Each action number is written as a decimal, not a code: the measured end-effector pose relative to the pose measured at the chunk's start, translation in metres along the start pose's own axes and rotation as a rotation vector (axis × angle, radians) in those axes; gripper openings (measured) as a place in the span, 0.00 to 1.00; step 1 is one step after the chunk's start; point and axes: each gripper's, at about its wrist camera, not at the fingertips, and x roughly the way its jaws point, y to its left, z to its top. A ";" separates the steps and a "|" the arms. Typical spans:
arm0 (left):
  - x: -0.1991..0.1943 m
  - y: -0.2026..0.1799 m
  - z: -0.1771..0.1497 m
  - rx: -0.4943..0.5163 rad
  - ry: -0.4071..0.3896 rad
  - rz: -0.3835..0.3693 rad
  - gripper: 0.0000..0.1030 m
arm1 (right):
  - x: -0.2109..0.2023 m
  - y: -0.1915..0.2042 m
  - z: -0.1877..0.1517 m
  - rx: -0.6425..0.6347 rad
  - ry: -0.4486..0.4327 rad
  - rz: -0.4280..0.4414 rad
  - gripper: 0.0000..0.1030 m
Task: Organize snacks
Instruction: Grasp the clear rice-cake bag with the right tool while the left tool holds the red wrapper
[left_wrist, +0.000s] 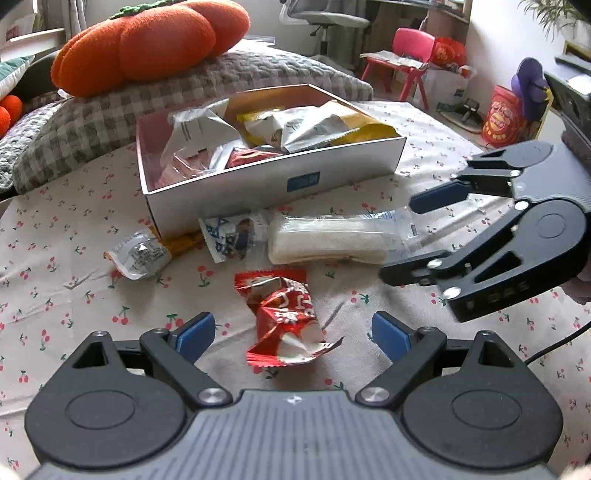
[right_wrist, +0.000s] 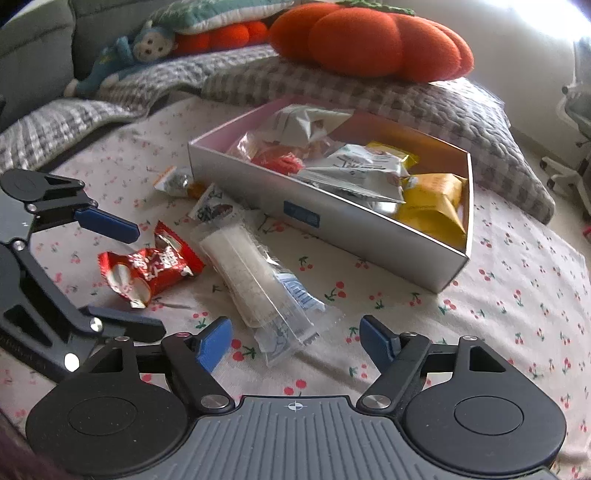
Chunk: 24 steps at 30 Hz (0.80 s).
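A white box (left_wrist: 258, 188) (right_wrist: 332, 232) stands on the cherry-print cloth and holds several snack packs. In front of it lie a red packet (left_wrist: 284, 321) (right_wrist: 147, 273), a long white cracker pack (left_wrist: 328, 240) (right_wrist: 243, 273), a blue-white sachet (left_wrist: 232, 236) (right_wrist: 212, 210) and a silver sachet (left_wrist: 140, 254) (right_wrist: 177, 182). My left gripper (left_wrist: 293, 334) (right_wrist: 136, 278) is open, with the red packet lying between its fingers, untouched by the pads. My right gripper (right_wrist: 295, 341) (left_wrist: 417, 236) is open around the clear end of the cracker pack, pads apart from it.
An orange pumpkin cushion (left_wrist: 147, 40) (right_wrist: 369, 40) rests on a checked blanket (left_wrist: 92, 122) behind the box. A blue plush toy (right_wrist: 122, 55) lies at the back left. A red chair (left_wrist: 410, 55) and an office chair stand beyond the bed.
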 end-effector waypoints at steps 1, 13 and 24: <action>0.002 -0.001 0.000 0.003 0.004 0.004 0.83 | 0.003 0.001 0.001 -0.003 0.003 -0.006 0.75; 0.000 0.012 -0.002 -0.052 -0.011 0.023 0.48 | 0.020 0.001 0.015 0.043 -0.010 0.002 0.77; -0.005 0.025 -0.001 -0.153 -0.006 0.046 0.32 | 0.024 0.008 0.021 0.038 -0.017 -0.004 0.67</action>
